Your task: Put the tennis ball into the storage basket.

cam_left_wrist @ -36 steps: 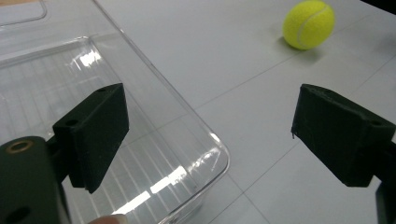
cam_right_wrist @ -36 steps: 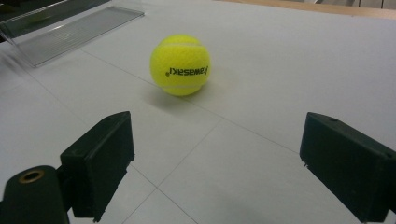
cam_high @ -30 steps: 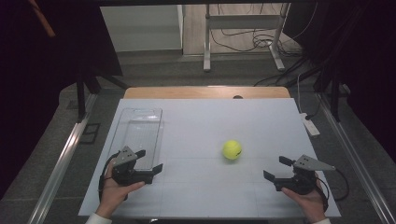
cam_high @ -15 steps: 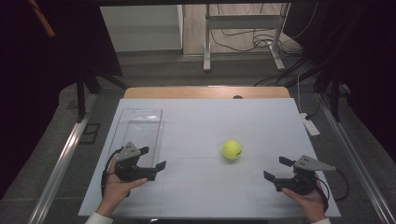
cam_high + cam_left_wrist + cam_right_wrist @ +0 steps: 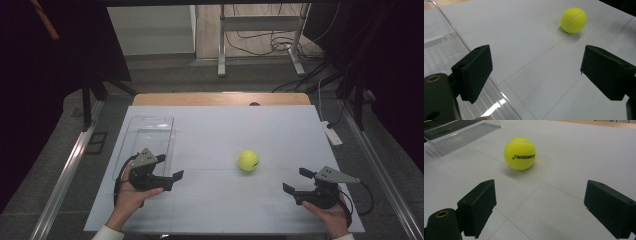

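Clear tray (image 5: 145, 137): lying at the left of the white table (image 5: 215, 125), long side running away from the person, its near end beside the left hand; in the left gripper view its ribbed floor (image 5: 439, 53) is showing behind and under the left-hand jaw.

Left hand (image 5: 131, 192): reaching in from the bottom left, forearm angling up and to the right, fingers wrapping the gripper body from below, a white cuff showing at the wrist.

Left gripper (image 5: 170, 167): sitting low over the table at the tray's near right corner, grey plate on top, pointing right and a little away towards the ball. Its jaws are standing wide apart with nothing between them but bare table.

Tennis ball (image 5: 248, 160): resting on the table near the middle, between the two grippers and a little farther from the person than either; well apart from the tray, touching neither gripper. In the right gripper view it (image 5: 520, 153) is lying ahead of the jaws, left of centre, black lettering facing the camera.

Right gripper (image 5: 296, 181): hovering low near the front right of the table, pointing left and away towards the ball. Its jaws are gaping wide, holding nothing.

Right hand (image 5: 330, 212): coming in from the bottom right, cupping the gripper from beneath, cable looping at its right.
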`<state>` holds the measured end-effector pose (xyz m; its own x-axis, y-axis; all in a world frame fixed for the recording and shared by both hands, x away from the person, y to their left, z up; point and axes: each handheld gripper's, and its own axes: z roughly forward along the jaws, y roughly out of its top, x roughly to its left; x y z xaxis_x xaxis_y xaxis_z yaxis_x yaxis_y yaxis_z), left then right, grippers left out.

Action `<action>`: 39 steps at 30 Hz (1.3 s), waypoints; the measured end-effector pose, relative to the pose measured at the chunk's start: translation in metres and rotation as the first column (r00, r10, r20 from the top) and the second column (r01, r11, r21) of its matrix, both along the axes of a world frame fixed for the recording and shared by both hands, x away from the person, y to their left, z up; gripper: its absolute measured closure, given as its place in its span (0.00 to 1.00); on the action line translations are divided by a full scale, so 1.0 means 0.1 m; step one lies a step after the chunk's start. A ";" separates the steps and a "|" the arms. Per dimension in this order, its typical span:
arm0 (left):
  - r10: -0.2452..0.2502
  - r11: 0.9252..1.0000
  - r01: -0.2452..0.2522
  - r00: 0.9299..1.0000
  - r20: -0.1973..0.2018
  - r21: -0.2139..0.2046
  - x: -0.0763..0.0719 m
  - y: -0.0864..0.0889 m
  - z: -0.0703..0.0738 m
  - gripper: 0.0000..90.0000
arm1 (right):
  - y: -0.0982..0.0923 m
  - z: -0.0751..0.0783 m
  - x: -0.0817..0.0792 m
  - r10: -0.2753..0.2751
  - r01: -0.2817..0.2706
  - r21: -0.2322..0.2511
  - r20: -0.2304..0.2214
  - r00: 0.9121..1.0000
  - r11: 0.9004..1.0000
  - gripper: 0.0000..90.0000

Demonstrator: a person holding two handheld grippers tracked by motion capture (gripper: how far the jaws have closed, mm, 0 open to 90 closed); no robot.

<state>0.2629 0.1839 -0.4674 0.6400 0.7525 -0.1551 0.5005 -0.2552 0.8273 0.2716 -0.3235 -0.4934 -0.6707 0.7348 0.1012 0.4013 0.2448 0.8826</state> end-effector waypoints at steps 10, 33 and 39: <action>-0.024 1.000 0.024 1.000 -0.007 0.014 0.04 -0.05 0.02 0.11 | 0.01 -0.01 0.00 0.002 -0.002 -0.005 -0.003 1.000 1.000 0.12; -0.057 0.998 0.057 0.998 -0.019 0.035 0.17 -0.21 0.11 0.11 | 0.01 -0.01 0.00 0.005 -0.005 -0.008 0.000 1.000 1.000 0.12; -0.075 0.996 0.076 0.997 -0.019 0.040 0.20 -0.29 0.11 0.12 | 0.00 -0.01 0.01 0.005 -0.005 -0.007 0.000 1.000 1.000 0.12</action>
